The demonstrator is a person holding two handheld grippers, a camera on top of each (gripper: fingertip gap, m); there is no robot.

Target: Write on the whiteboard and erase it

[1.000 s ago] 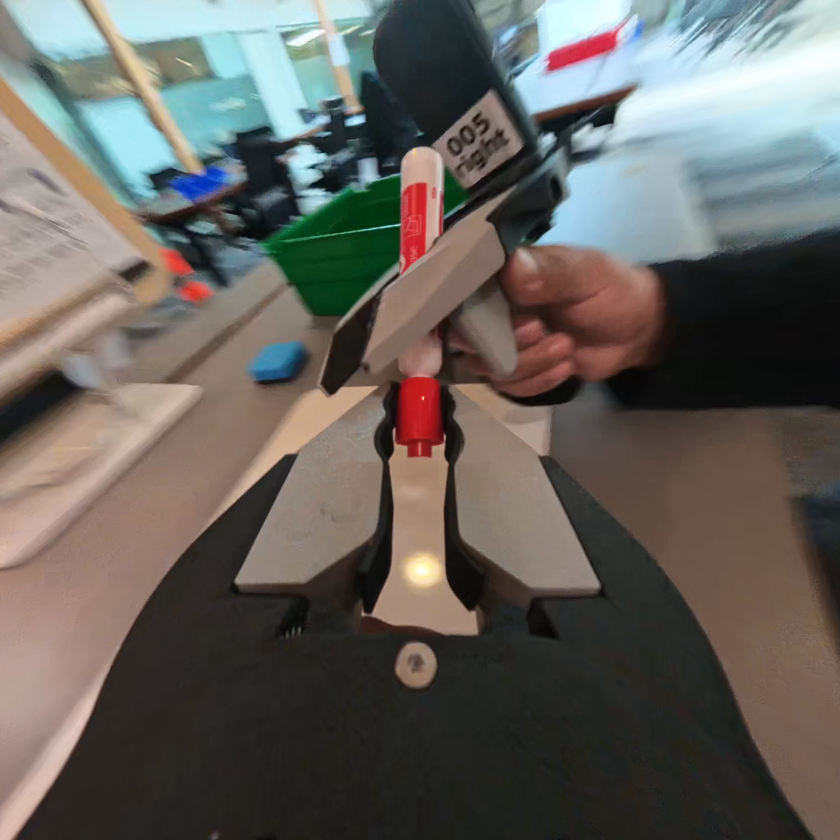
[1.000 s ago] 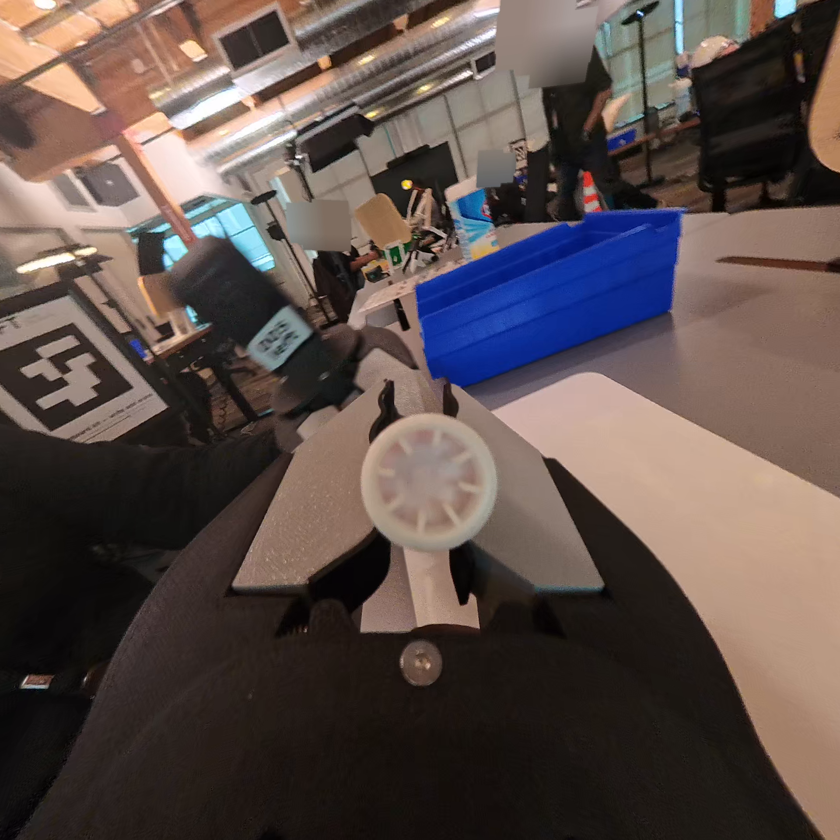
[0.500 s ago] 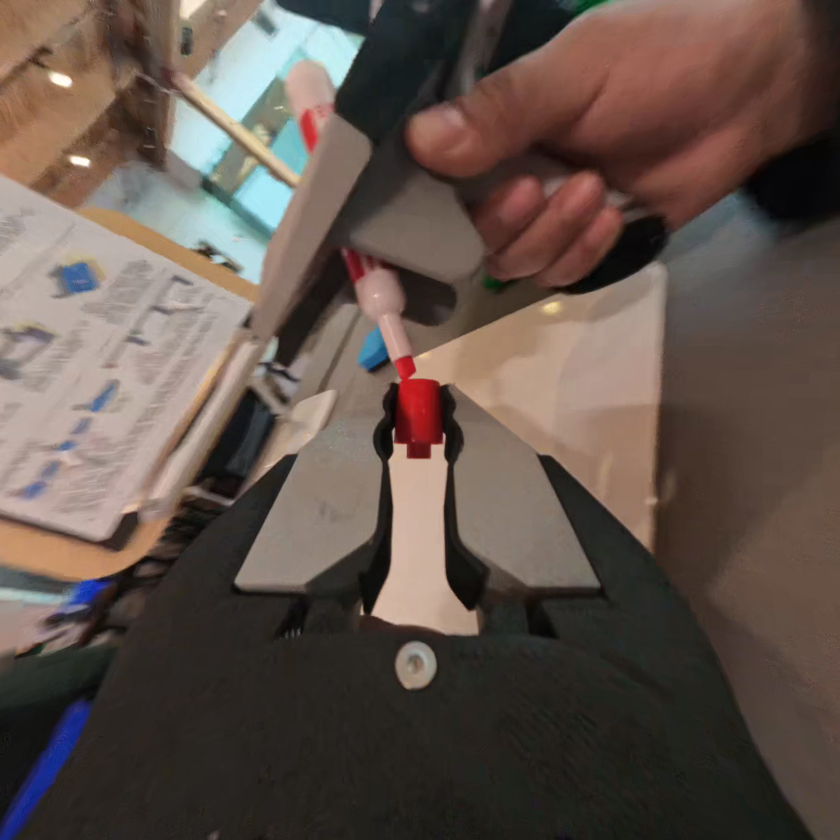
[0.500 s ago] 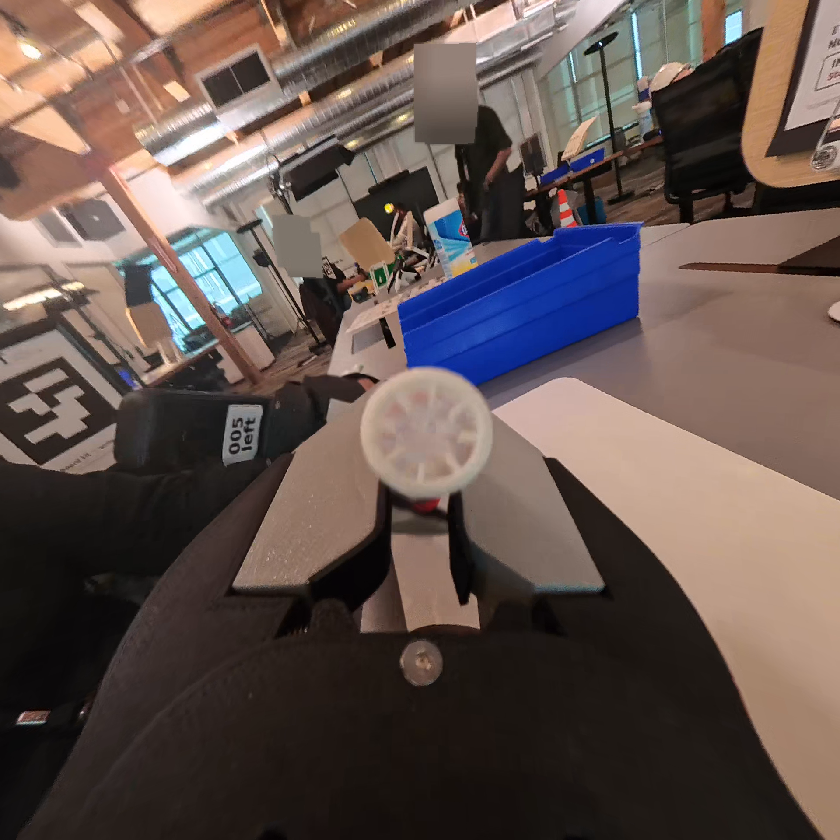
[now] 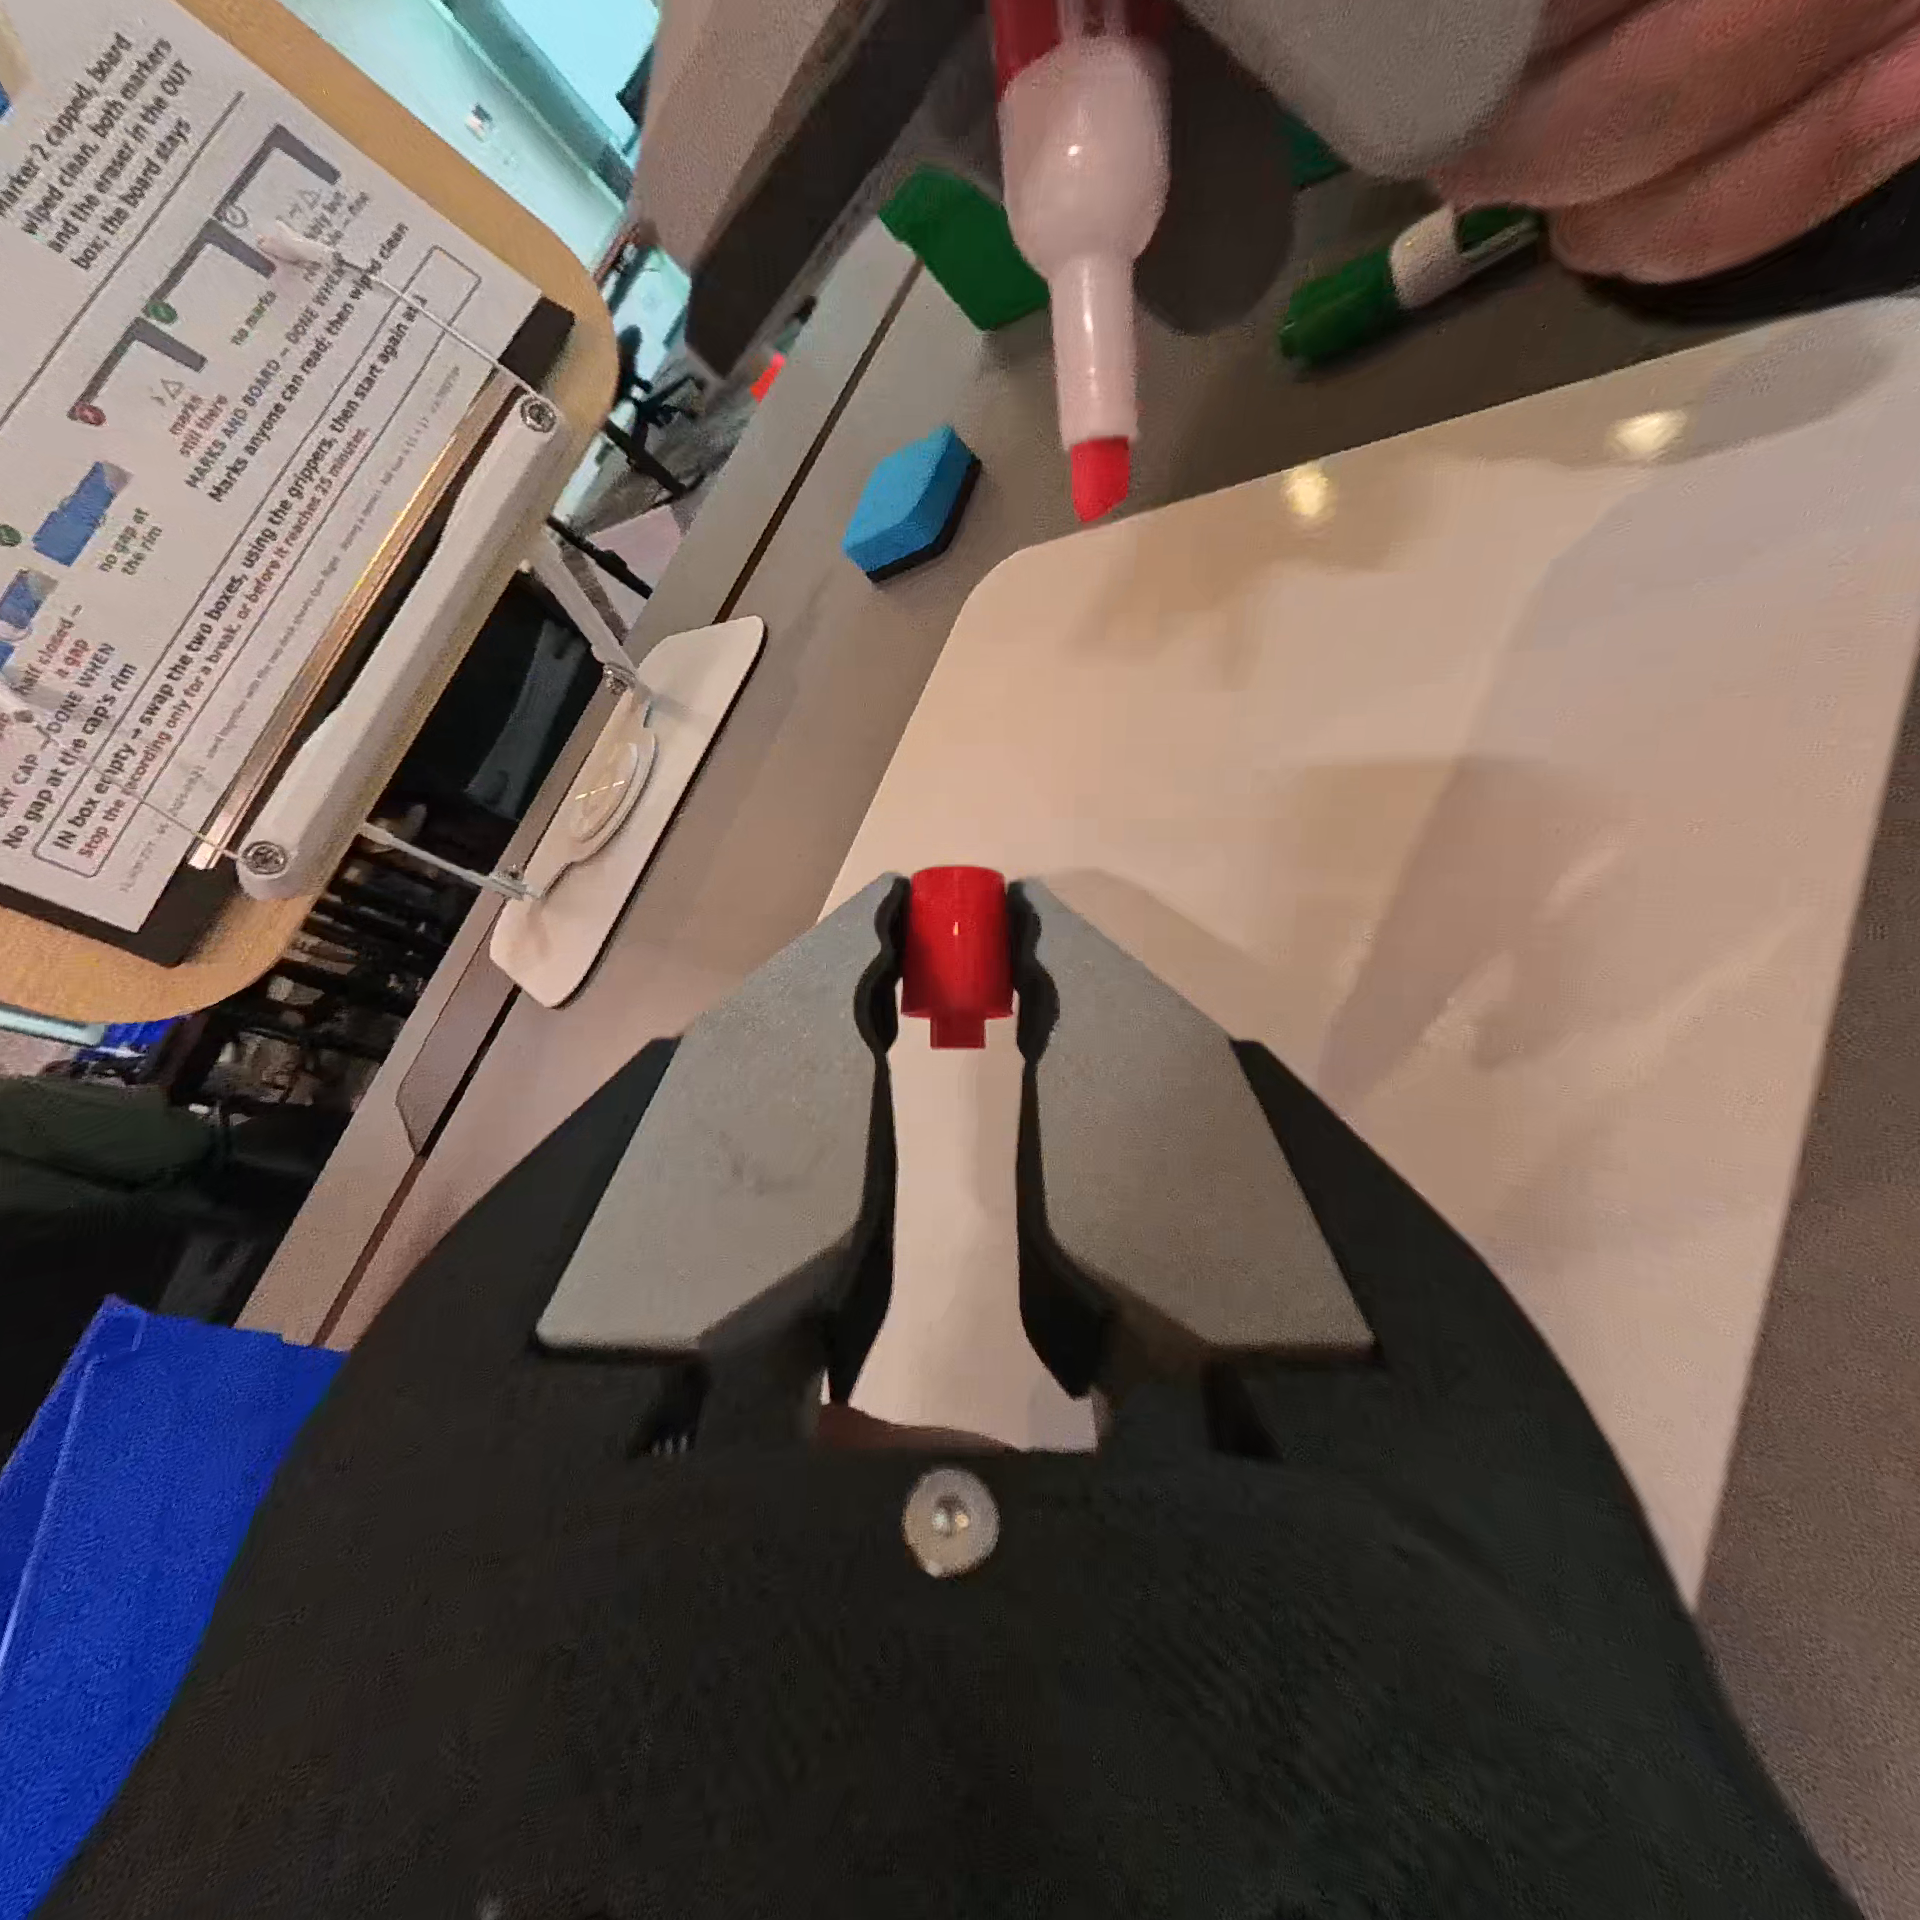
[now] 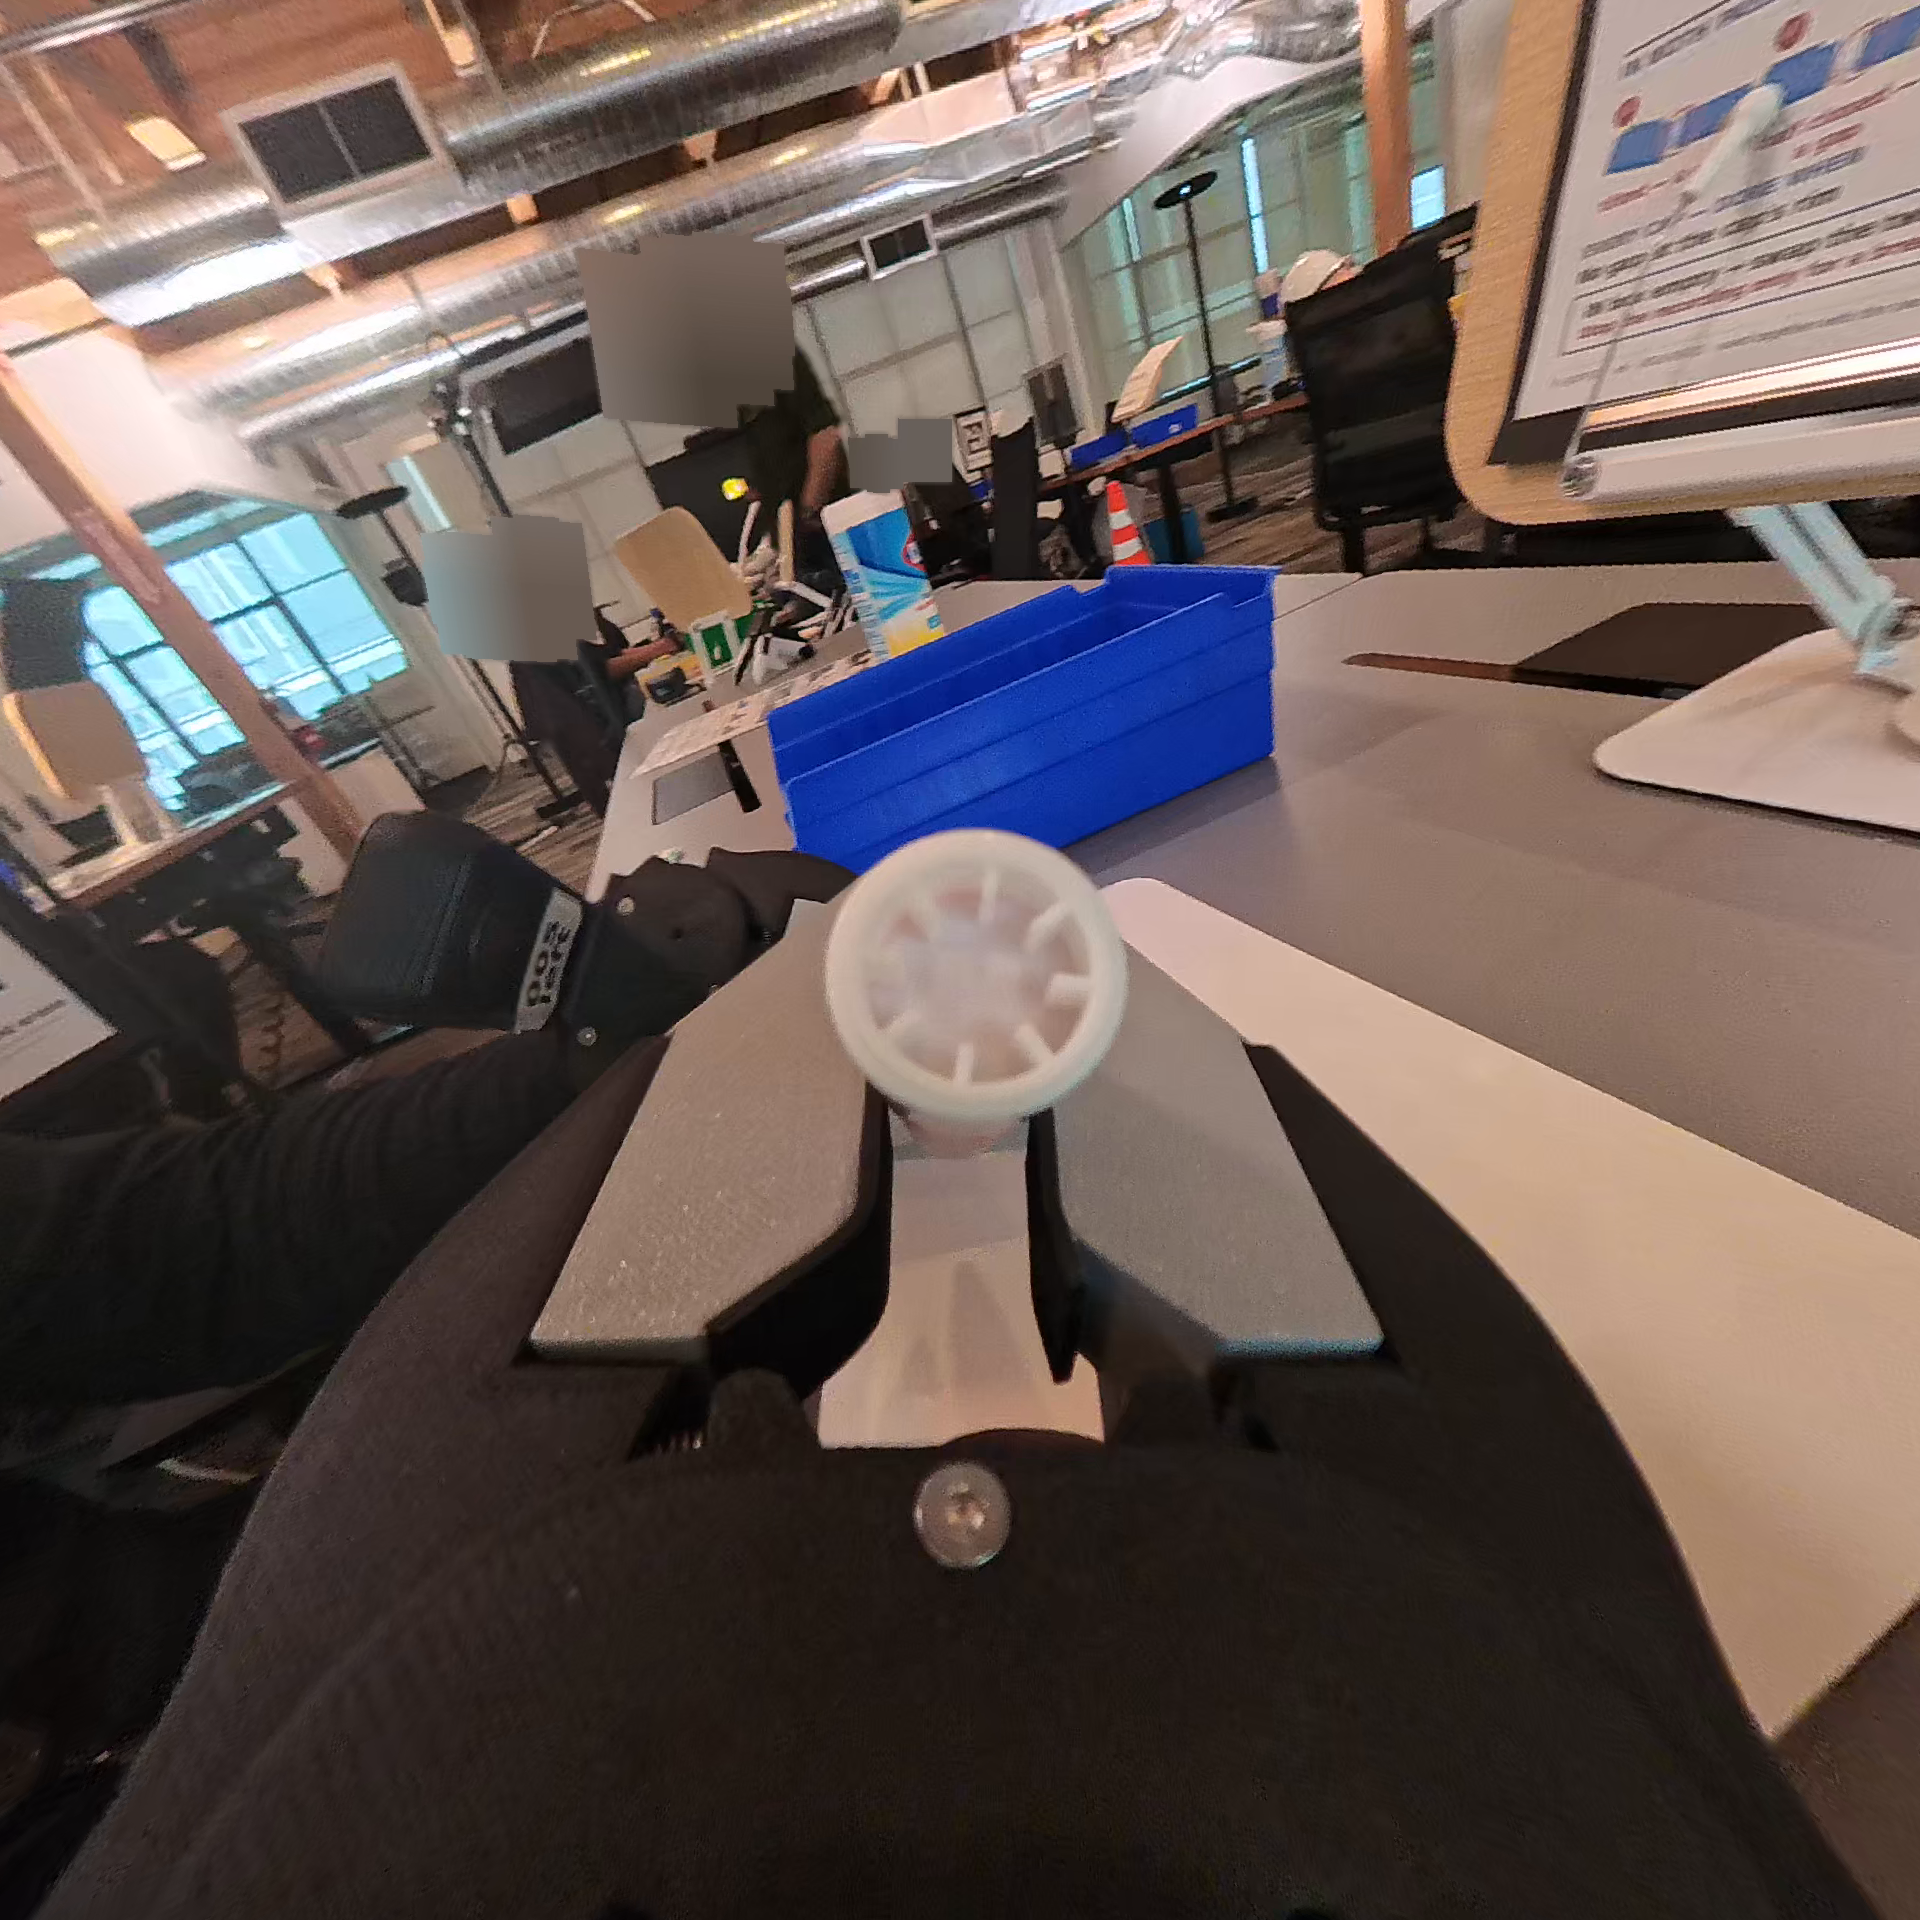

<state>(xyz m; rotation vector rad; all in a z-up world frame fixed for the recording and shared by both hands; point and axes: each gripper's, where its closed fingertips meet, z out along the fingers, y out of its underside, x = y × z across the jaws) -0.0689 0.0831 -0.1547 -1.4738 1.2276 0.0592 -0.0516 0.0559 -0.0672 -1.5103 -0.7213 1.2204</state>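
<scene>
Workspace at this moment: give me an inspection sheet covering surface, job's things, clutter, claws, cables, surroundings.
Surface: grey table; whiteboard lies flat on it, no marks seen.
Job's things: red marker uncapped, tip just above the board's far edge; red cap off; blue eraser on the table beyond the board.
Clutter: green marker, green bin, blue bin, instruction sheet on a stand.
Claws: left claw shut on the red cap; right claw shut on the red marker.
Cables: nothing seen.
Surroundings: open office, desks, people in the background, exposed ducts overhead.
</scene>
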